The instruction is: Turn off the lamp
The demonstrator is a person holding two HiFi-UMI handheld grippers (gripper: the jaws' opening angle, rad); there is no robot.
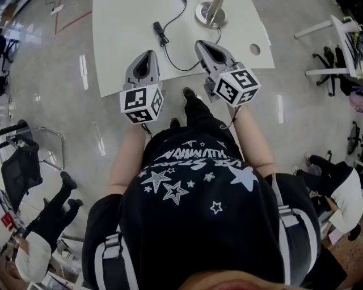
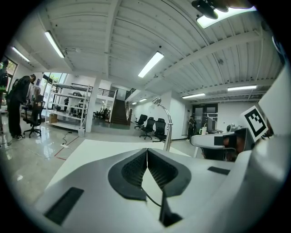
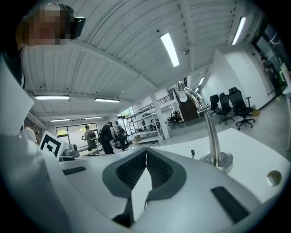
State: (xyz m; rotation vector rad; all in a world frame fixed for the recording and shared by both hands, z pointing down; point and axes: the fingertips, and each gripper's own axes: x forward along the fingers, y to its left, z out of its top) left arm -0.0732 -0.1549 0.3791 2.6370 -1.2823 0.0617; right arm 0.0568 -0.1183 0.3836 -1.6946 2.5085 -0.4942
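- Your left gripper (image 2: 147, 151) has its jaws pressed together, with nothing between them.
- Your right gripper (image 3: 146, 151) is closed the same way, and empty.
- Both tips hang side by side over the near edge of the table (image 1: 122, 39).
- The lamp (image 1: 211, 13) stands at the table's far side, beyond your right gripper and apart from it.
- A black cord (image 1: 173, 56) runs from the lamp's base across the table, between the grippers.
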